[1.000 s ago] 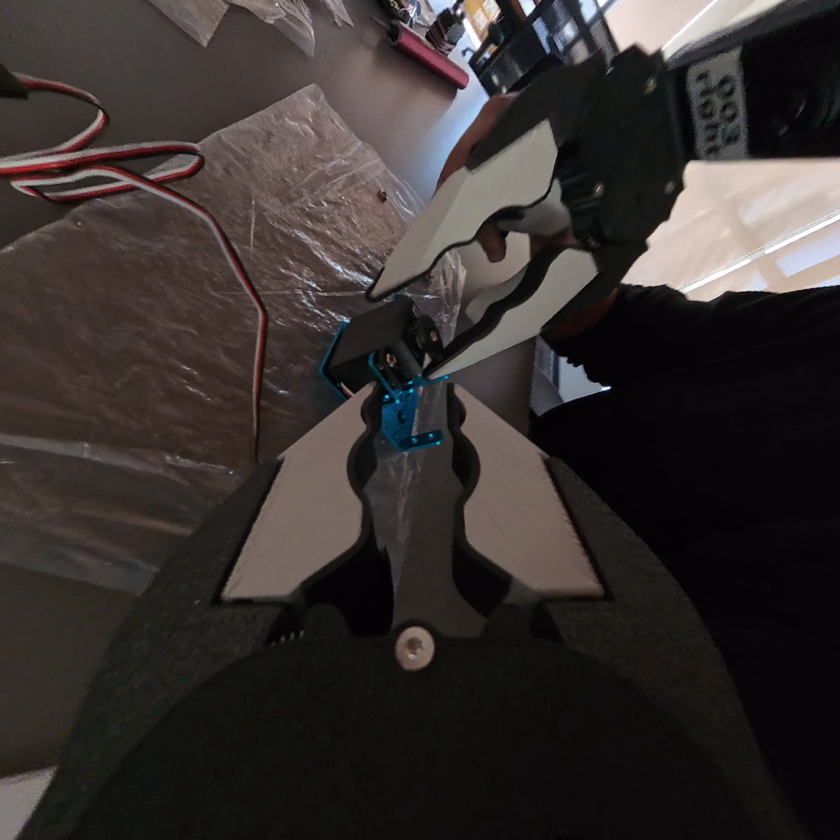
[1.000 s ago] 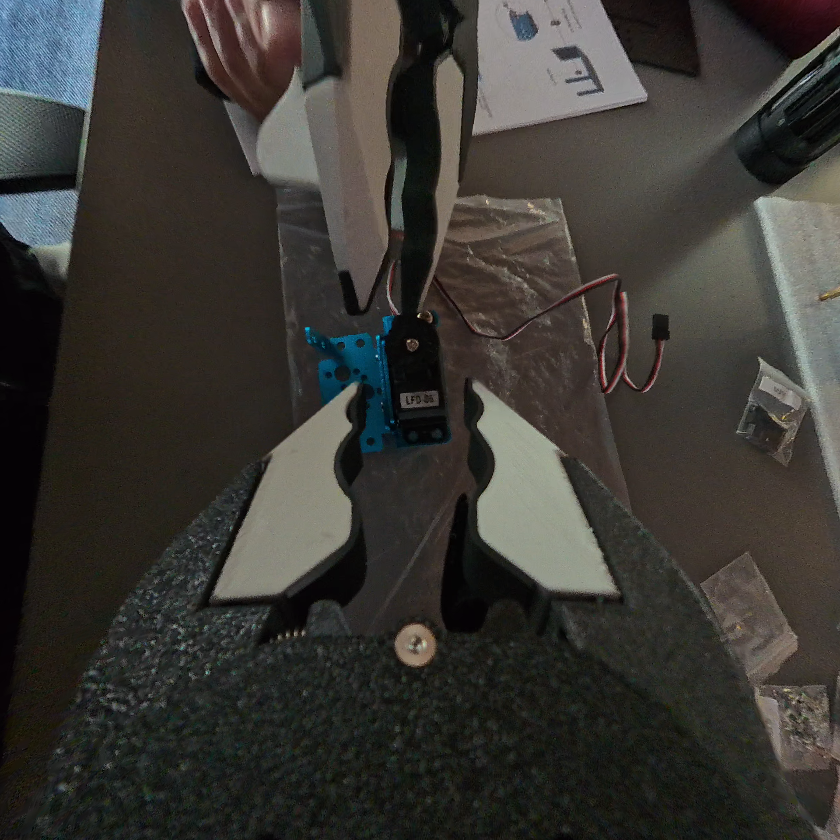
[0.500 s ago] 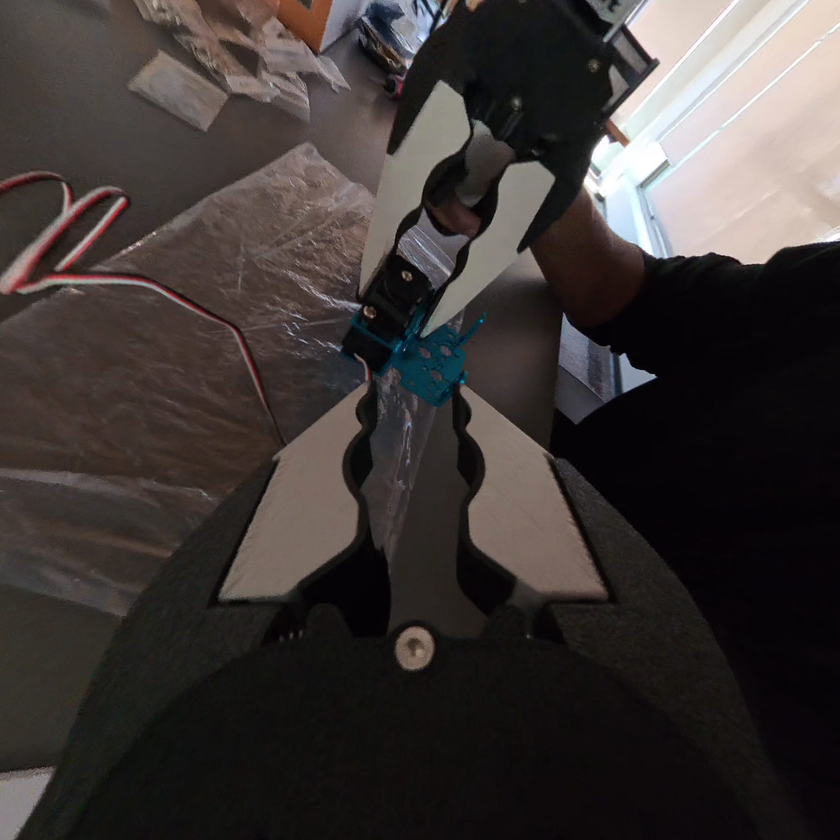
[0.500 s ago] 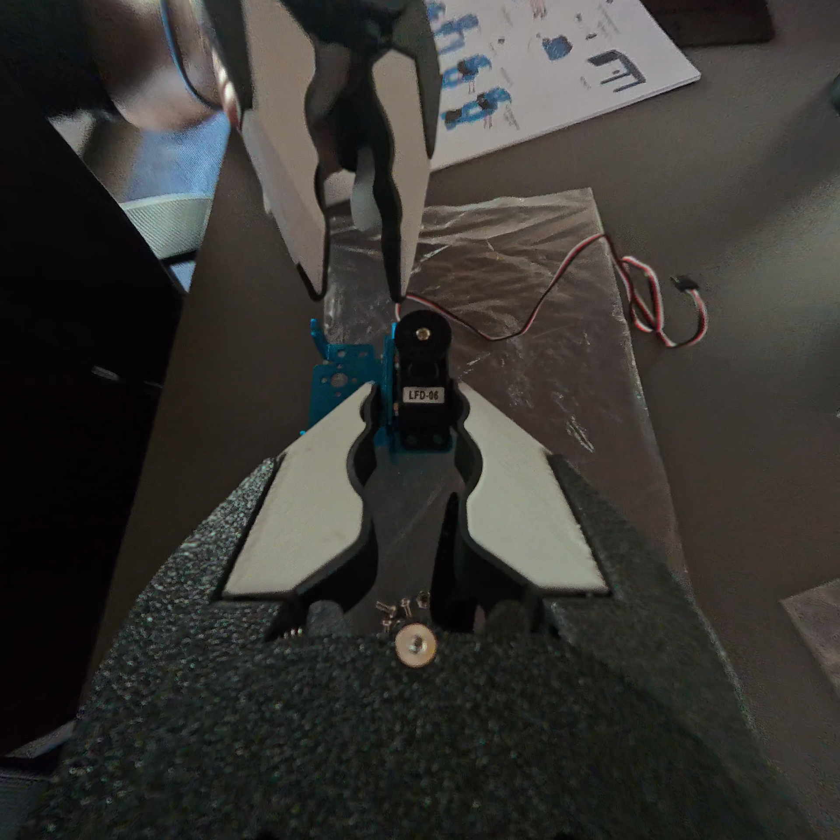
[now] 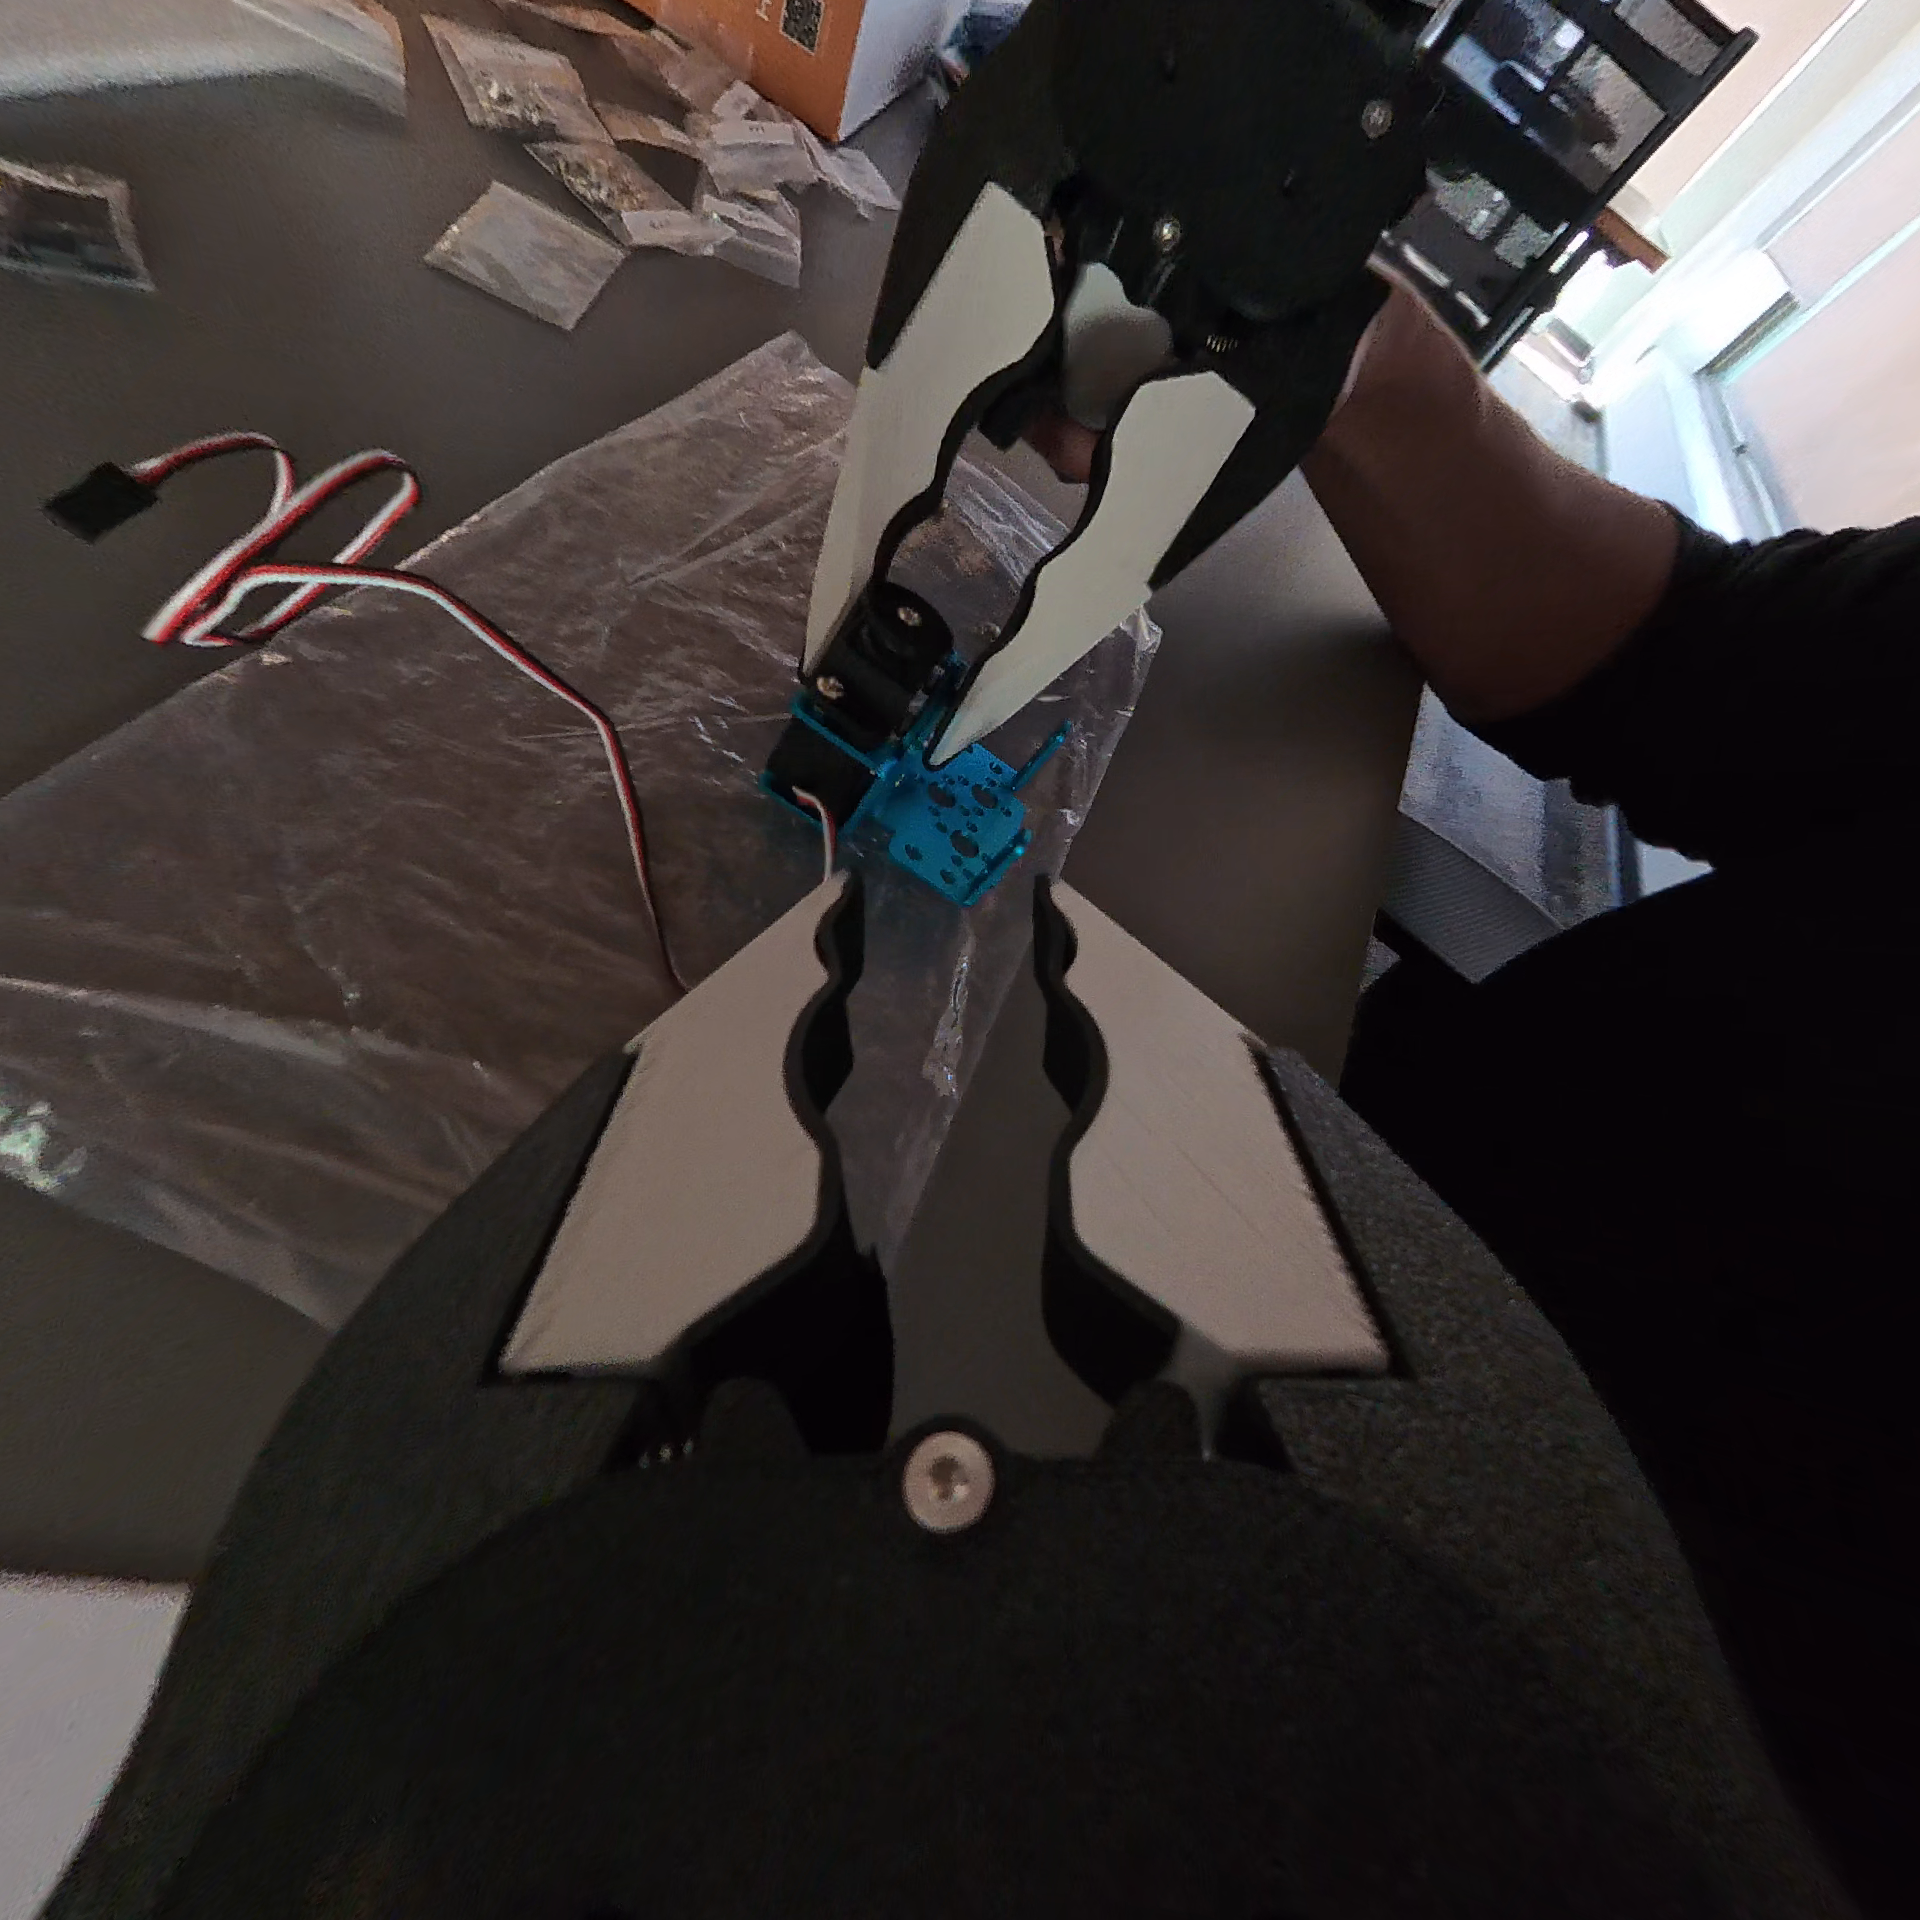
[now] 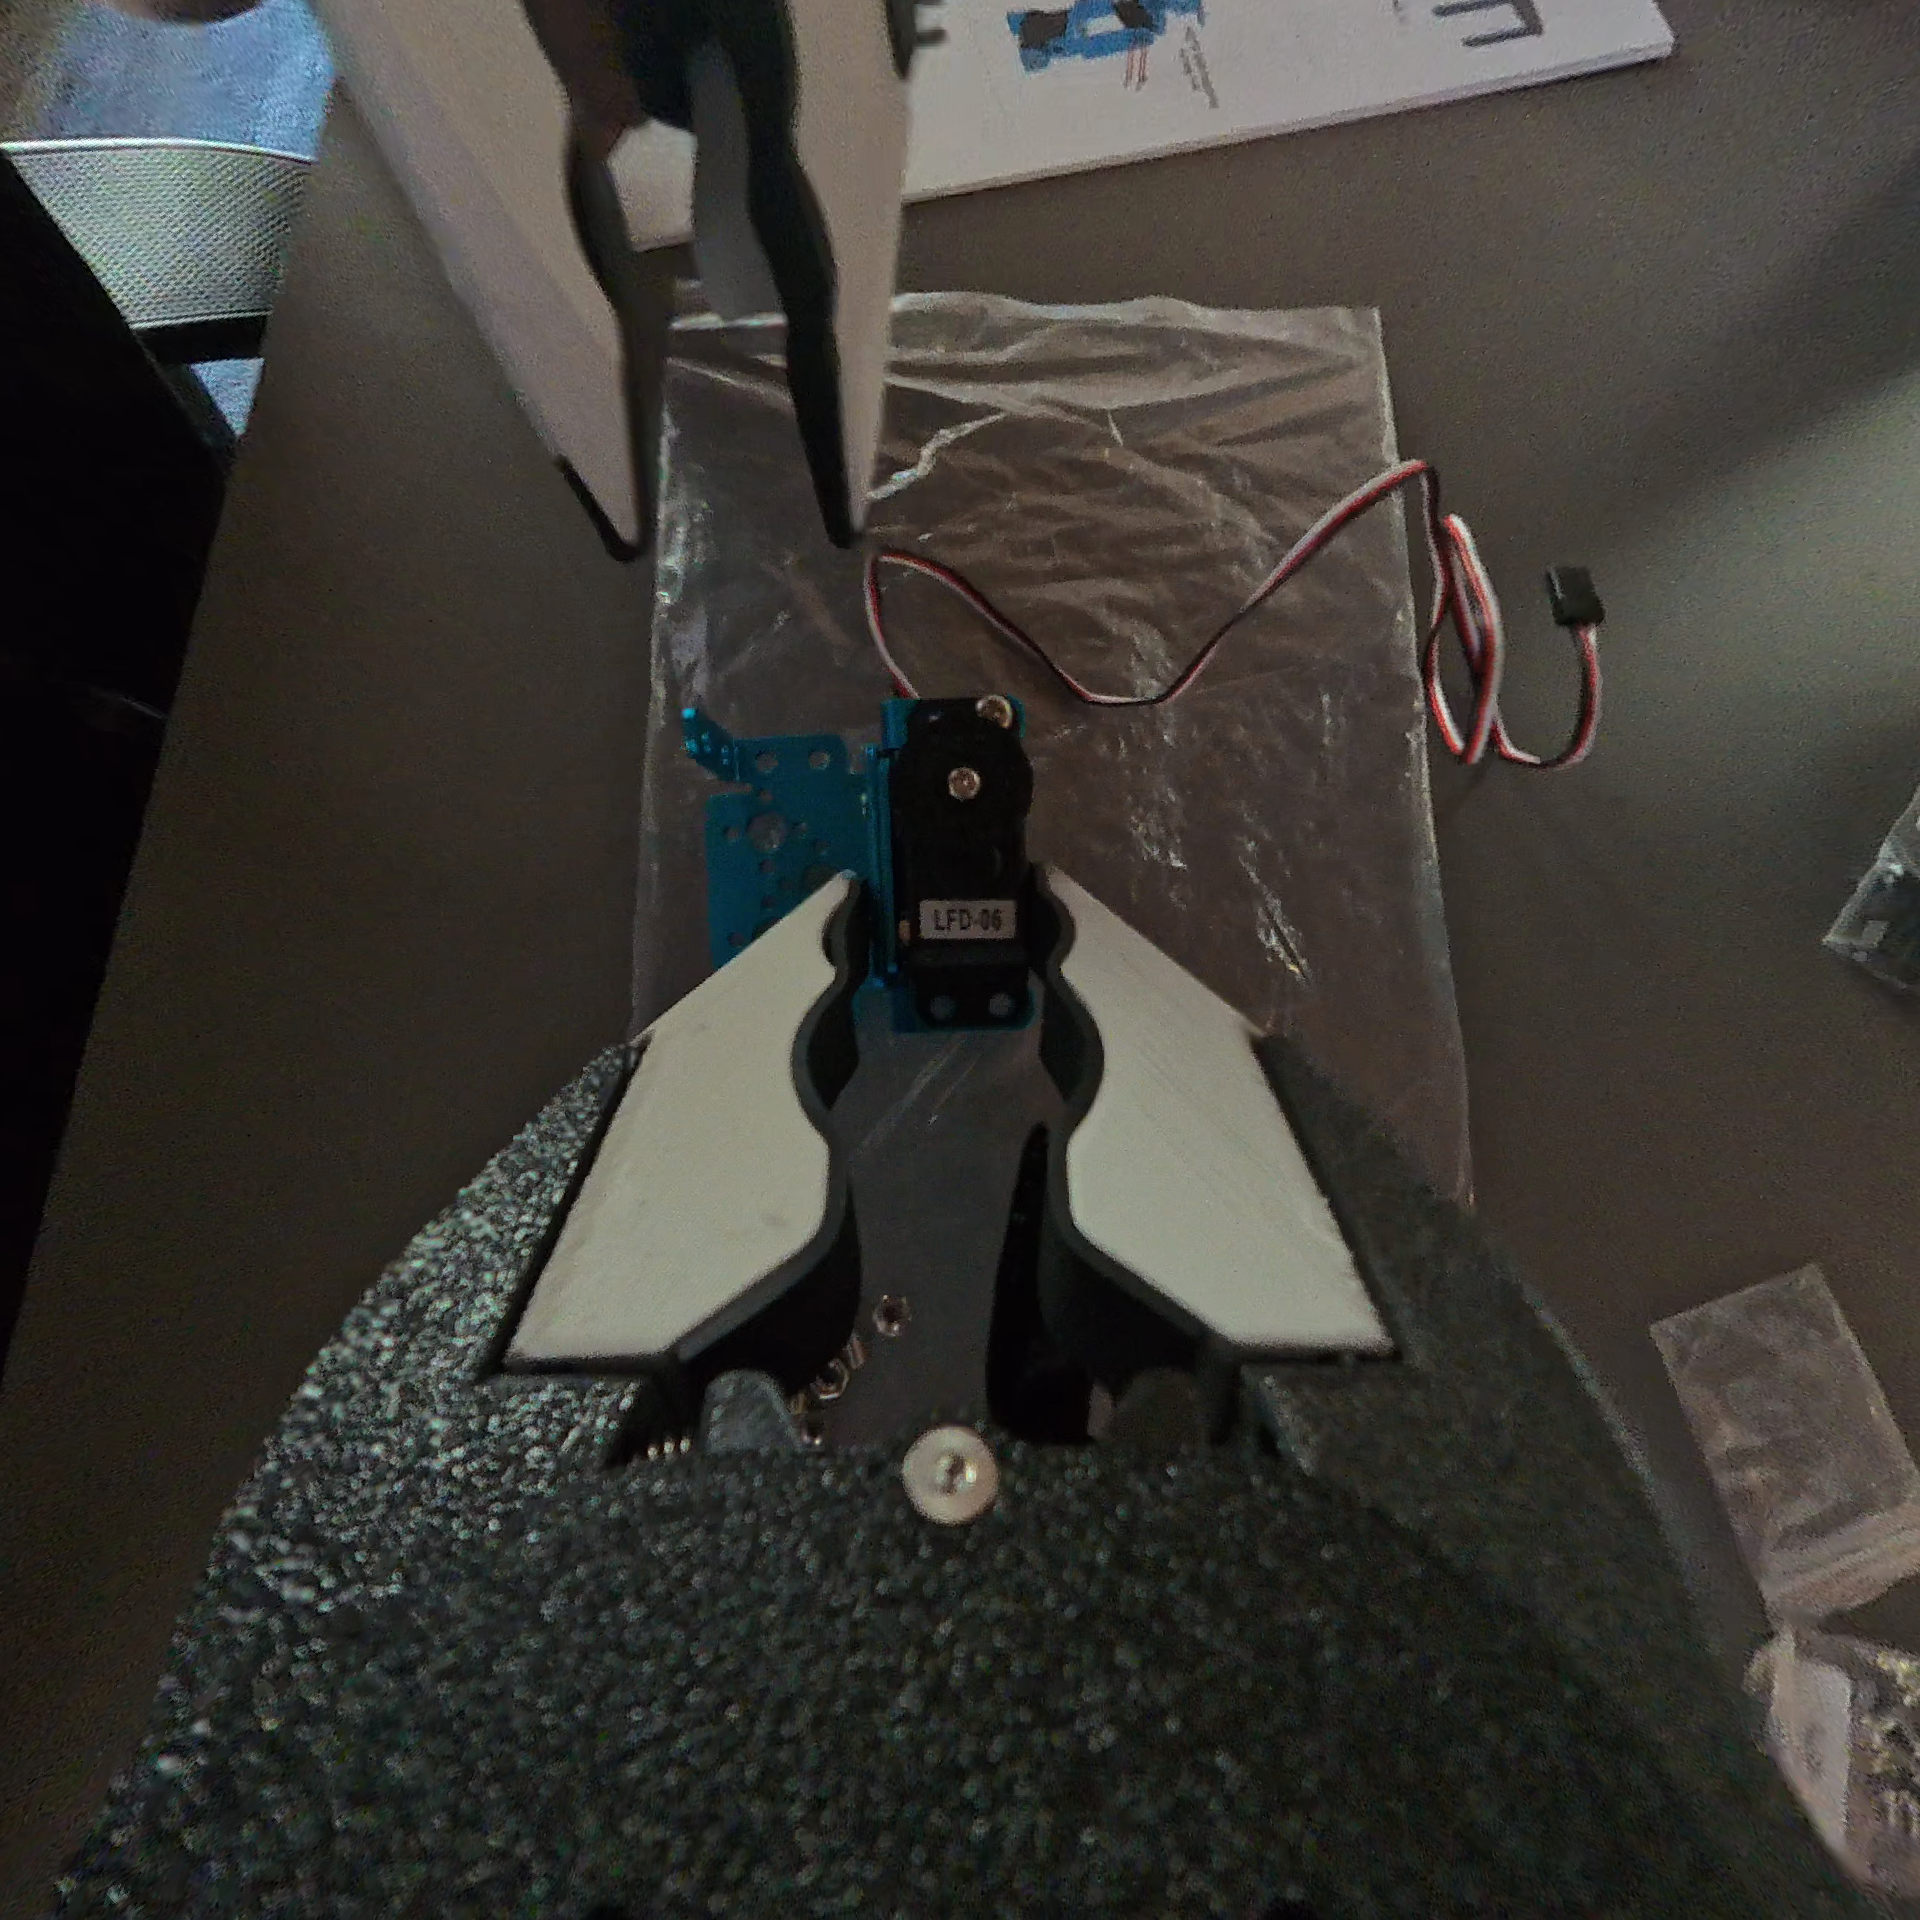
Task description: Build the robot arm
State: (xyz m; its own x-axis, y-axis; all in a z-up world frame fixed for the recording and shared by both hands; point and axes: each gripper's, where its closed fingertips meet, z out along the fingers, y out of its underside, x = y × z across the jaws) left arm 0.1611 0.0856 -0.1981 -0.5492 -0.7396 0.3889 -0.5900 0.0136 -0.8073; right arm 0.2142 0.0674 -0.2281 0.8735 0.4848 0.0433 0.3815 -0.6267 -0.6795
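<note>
Presently, the right gripper point(image 6: 951, 883) stands with its jaws apart on either side of a black motor point(image 6: 961, 862), the tips close to its sides; whether they press on it cannot be told. The motor sits in a blue metal bracket point(image 6: 784, 821) that lies on a clear plastic bag point(image 6: 1143, 582) spread flat on the dark bench point(image 6: 416, 727). A red, white and black wire point(image 6: 1143, 675) runs from the motor across the bag to a small black plug point(image 6: 1569, 594) on the bench.

The left gripper point(image 5: 940, 883) is also parted and holds nothing; it hangs just short of the bracket point(image 5: 940, 821). A printed sheet point(image 6: 1299, 73) lies beyond the bag, and small parts packets point(image 5: 623, 177) are scattered farther off beside a cardboard box point(image 5: 800, 52).
</note>
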